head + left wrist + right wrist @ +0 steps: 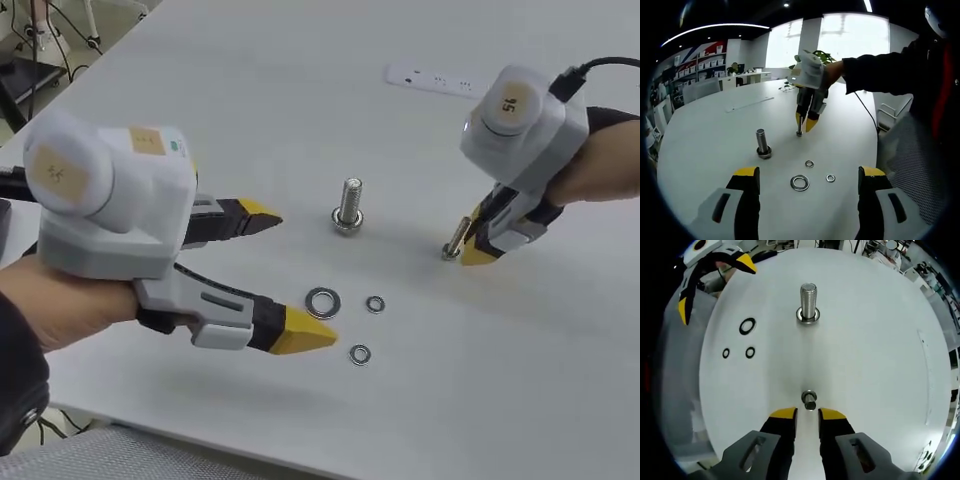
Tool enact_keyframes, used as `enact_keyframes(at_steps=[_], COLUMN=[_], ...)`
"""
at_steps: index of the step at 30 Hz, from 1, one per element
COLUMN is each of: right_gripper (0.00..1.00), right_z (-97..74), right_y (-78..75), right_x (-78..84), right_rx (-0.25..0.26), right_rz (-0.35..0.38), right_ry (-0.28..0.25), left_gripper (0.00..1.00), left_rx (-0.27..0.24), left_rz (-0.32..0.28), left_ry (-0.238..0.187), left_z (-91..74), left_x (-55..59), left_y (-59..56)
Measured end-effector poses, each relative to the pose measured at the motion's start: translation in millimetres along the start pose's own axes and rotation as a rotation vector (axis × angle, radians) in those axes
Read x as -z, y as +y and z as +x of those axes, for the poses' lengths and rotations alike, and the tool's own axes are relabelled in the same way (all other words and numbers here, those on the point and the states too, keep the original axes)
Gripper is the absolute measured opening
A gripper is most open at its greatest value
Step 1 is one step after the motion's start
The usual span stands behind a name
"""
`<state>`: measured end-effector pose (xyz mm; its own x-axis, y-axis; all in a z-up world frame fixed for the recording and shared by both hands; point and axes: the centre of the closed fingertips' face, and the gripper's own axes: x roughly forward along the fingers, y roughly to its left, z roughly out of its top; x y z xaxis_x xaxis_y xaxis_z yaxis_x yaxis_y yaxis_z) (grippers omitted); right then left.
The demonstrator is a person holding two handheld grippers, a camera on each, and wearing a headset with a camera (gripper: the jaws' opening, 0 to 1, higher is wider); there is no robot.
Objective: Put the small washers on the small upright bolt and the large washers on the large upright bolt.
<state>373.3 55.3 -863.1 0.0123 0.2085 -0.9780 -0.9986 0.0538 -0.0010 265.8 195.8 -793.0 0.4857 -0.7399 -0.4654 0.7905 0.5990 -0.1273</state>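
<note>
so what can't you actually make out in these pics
- Whether the right gripper clamps the small bolt: its tips cover the contact, head view.
- Ring under the large bolt: washer or bolt head, too small, all views.
- White strip far behind: too small to identify, head view.

Head view: above, facing down onto the table (300, 90).
Left gripper view: low, facing the right gripper (805, 125).
Right gripper view: close over the small bolt (809, 401).
Shared: large bolt (348, 207), washers (323, 301).
</note>
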Motion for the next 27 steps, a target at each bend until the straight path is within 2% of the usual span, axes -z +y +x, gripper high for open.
enact_keyframes(at_steps=[9, 17, 27], right_gripper=[0.19, 0.19, 0.20], right_z=[-2.9, -5.7, -3.8], right_y=[8.5, 17.7, 47.8], right_x=[14.0, 17.0, 13.1], right_rx=[0.003, 0.008, -0.006], right_rz=[0.023, 0.024, 0.017], right_ry=[0.002, -0.016, -0.039], left_gripper=[0.81, 0.81, 0.80], left_rx=[0.001, 0.001, 0.000], left_rz=[0.004, 0.007, 0.012], left_ry=[0.000, 0.000, -0.003], left_z=[-0.4, -0.3, -0.6], left_x=[-0.8, -0.9, -1.9], left_y=[-1.1, -1.6, -2.4])
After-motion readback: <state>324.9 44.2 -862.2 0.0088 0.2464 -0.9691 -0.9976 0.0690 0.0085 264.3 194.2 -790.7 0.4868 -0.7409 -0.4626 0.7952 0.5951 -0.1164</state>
